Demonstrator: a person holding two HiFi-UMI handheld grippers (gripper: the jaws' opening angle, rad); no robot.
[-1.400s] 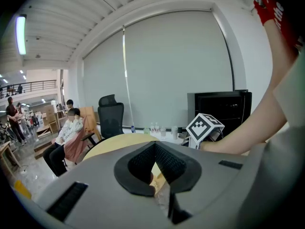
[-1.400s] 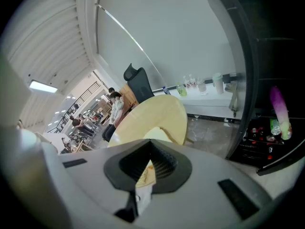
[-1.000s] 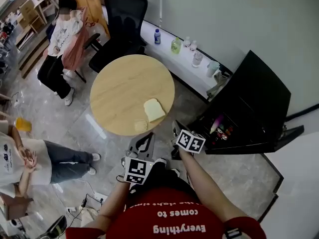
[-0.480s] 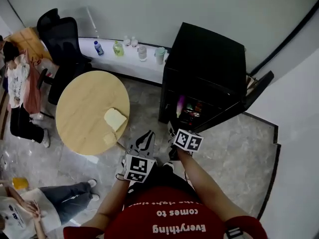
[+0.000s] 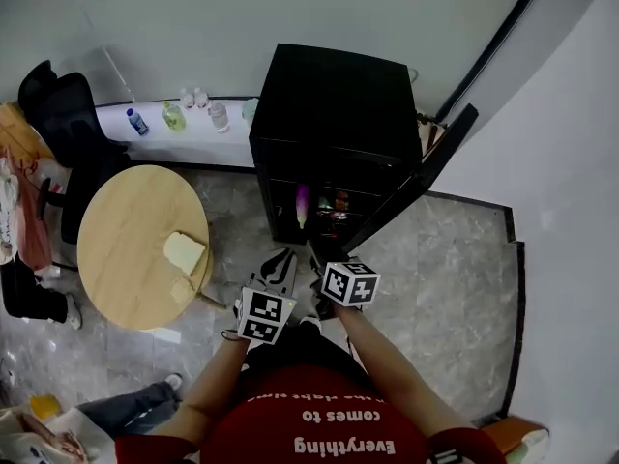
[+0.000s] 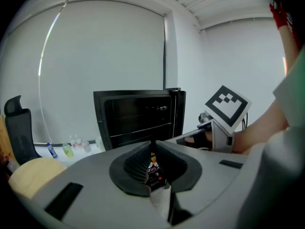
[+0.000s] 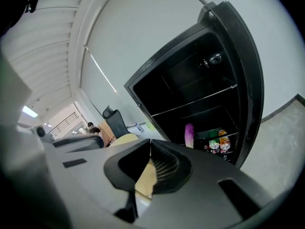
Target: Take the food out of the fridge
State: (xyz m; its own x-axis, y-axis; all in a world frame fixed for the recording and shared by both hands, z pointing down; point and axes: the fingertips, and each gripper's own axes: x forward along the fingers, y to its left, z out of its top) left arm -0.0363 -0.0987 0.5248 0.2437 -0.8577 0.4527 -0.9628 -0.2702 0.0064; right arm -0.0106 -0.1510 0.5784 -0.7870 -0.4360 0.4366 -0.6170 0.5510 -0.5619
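I hold my left tool (image 5: 280,265) and right tool (image 5: 319,256) closed and empty, aimed at the open fridge (image 5: 338,104) beyond them — the food (image 5: 302,204) sits on its bottom shelf, not yet reached.

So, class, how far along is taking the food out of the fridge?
Done: the fridge door stands open, and a bread slice lies on the round table. In hand: nothing; left gripper and right gripper are shut and empty before the fridge. Left: the purple item and cans on the bottom shelf.
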